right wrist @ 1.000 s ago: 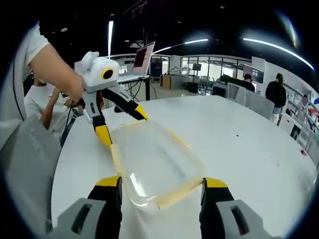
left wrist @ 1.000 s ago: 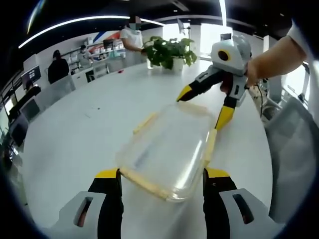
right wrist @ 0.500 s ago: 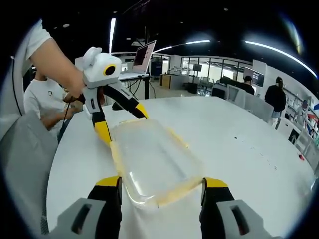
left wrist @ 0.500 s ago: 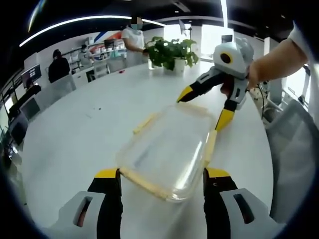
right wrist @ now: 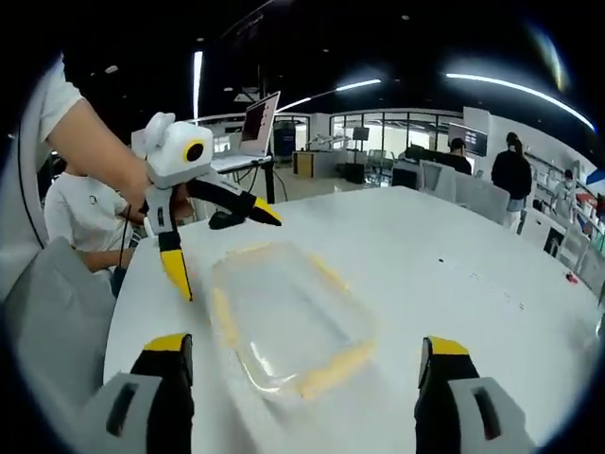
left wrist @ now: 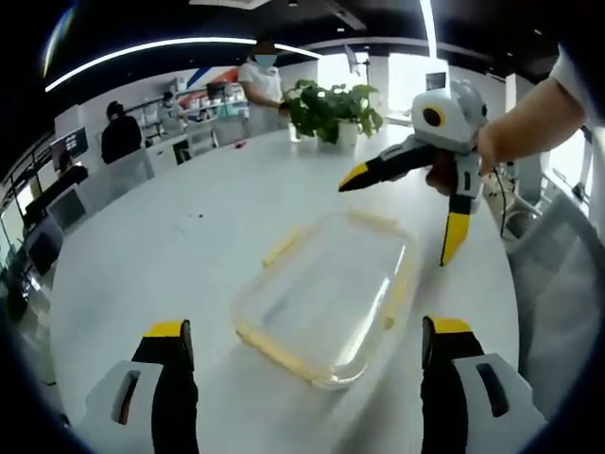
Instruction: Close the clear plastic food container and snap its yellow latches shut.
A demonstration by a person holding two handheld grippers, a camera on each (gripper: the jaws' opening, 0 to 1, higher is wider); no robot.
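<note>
One clear plastic food container [left wrist: 326, 293] sat flat on the big white counter [left wrist: 180, 246], with its lid on top. Yellow latches [left wrist: 277, 352] ran along its sides. Nothing was touching it.

The left gripper [left wrist: 307, 331] was near the box's close end. Its two yellow-tipped jaws stood wide apart, wider than the box, and held nothing. In the right gripper view it showed at the far end of the box [right wrist: 284, 312], up in the air, held by a hand [right wrist: 132, 180].

The right gripper [right wrist: 302, 345] was at the other end of the box. Its two jaws were spread wide too, with nothing between them. In the left gripper view it hung above the far corner of the box, one jaw pointing sideways and one pointing down.

The counter was round, smooth and bright. One green plant [left wrist: 331, 106] in a pot stood at its far edge. One open laptop [right wrist: 260, 118] stood on a stand by the counter. The room was a big office with long ceiling lights [left wrist: 142, 49], desks and glass walls. A few people [left wrist: 120, 140] stood or sat far off.
</note>
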